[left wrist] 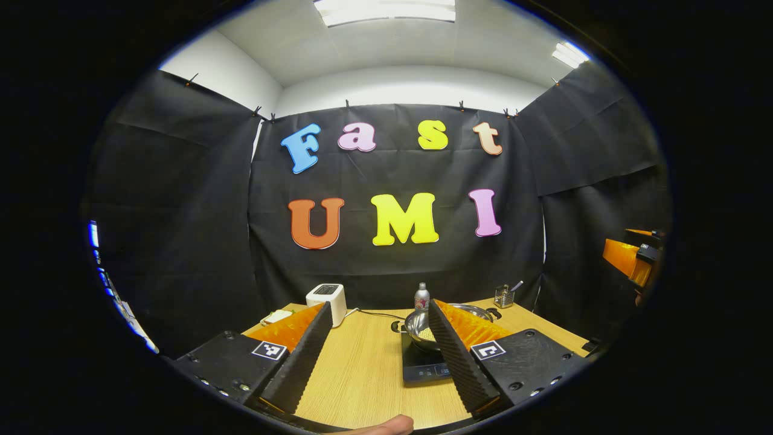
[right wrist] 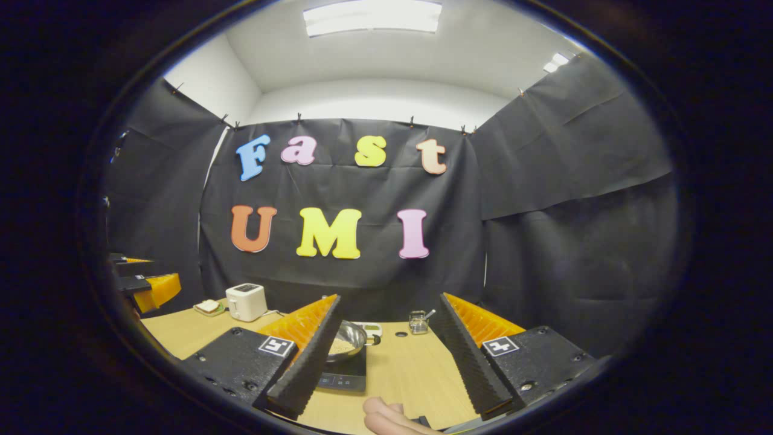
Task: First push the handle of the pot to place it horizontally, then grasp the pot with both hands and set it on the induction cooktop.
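The pot (left wrist: pixel 423 329) already sits on the cooktop (left wrist: pixel 426 365), ahead of the left gripper (left wrist: pixel 380 356) and partly behind its right finger; from the right gripper (right wrist: pixel 386 356) it lies ahead-left, behind the left finger. Both grippers hang back with jaws spread wide — nothing held. The task looks essentially done. If anything remains, it is checking — approach low and level, one gripper on each side of the rim, and nudge gently so the pot stays centred.

Bare table (left wrist: pixel 362 374) before the cooktop (left wrist: pixel 423 365); toaster (left wrist: pixel 327 300) seemingly well aside.
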Demonstrator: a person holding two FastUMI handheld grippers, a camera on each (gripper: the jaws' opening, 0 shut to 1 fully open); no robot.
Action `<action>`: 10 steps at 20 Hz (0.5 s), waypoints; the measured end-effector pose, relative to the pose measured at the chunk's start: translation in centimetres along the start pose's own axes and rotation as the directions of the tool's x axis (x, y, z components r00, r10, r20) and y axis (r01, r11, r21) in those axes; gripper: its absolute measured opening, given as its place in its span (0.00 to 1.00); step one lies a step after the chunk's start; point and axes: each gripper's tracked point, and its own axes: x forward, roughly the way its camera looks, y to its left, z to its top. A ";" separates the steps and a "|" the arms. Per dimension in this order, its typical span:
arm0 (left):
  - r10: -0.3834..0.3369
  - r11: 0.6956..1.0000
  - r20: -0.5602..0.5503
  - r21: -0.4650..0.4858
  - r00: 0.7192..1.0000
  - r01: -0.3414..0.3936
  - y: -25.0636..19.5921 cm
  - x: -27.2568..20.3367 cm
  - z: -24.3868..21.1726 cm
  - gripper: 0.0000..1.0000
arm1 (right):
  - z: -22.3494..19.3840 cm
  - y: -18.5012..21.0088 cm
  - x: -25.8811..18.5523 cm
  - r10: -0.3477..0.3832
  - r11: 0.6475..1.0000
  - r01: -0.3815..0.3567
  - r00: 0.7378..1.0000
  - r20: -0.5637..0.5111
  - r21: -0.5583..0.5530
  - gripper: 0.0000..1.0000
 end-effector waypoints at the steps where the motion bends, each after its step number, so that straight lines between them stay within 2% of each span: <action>1: -0.002 1.000 -0.002 -0.001 1.000 0.002 0.0 -0.1 0.0 0.94 | -0.3 -0.1 0.1 -0.003 1.000 0.003 1.000 -0.010 -0.002 0.96; 10: 0.005 1.000 0.001 -0.005 1.000 -0.005 0.0 -0.1 0.3 0.95 | -1.7 -0.5 0.6 -0.003 1.000 0.003 0.999 -0.043 0.016 0.96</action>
